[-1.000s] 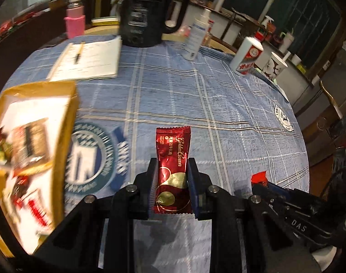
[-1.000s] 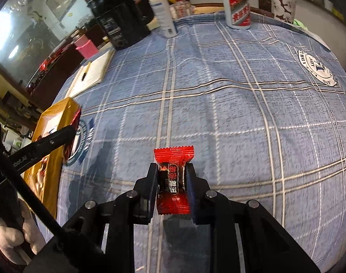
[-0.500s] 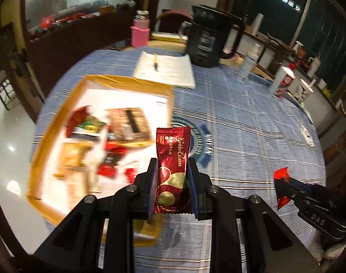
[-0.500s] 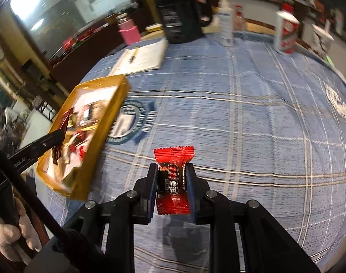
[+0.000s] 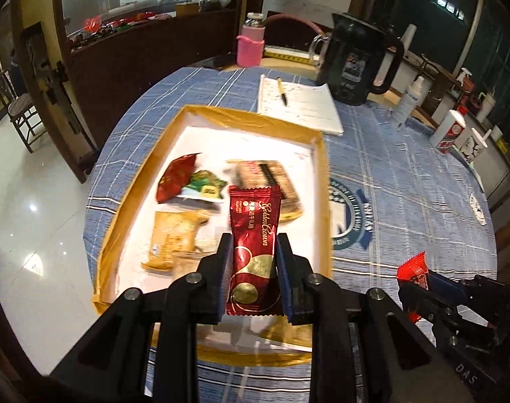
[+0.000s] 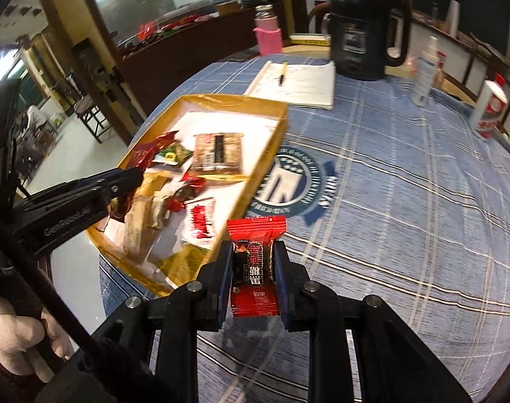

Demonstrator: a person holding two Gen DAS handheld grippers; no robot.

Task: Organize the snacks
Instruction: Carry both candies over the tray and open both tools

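1 round table w/ blue plaid cloth point(image 5: 406, 201), w/ a round blue-white emblem point(image 5: 350, 218) printed on it just right of the tray. 1 shallow tray, gold rim & white floor point(image 5: 218, 114), sits at the table's left edge.

Behind the tray: 1 black kettle point(image 5: 359, 63), 1 white notepad point(image 5: 298, 107) w/ 1 pen point(image 5: 282, 90) lying on it, 1 bottle in a pink sleeve point(image 5: 250, 45). Far right: 1 white spray bottle point(image 5: 411, 99), 1 white bottle w/ red label point(image 5: 451, 131), 1 paper cup point(image 5: 476, 144) just beside it.

In the tray, left-wrist view shows 4 packs clearly: 1 brown cracker-type pack point(image 5: 271, 184), 1 tan pack point(image 5: 174, 238), 1 dark red pack point(image 5: 176, 176), 1 green-white pack point(image 5: 204, 186) touching it. Right-wrist view adds several small red candies near the tray's near side; blurred, can't count them exactly.

2 grippers, each clenched on 1 snack. Left gripper point(image 5: 253, 268) pinches 1 maroon Golden Crown nougat bar point(image 5: 255, 245) upright between its pads, held in the air above the tray's near half. Right gripper point(image 6: 253, 275) grips 1 small bright red candy pack point(image 6: 255, 268), held above the cloth just outside the tray's near right corner.
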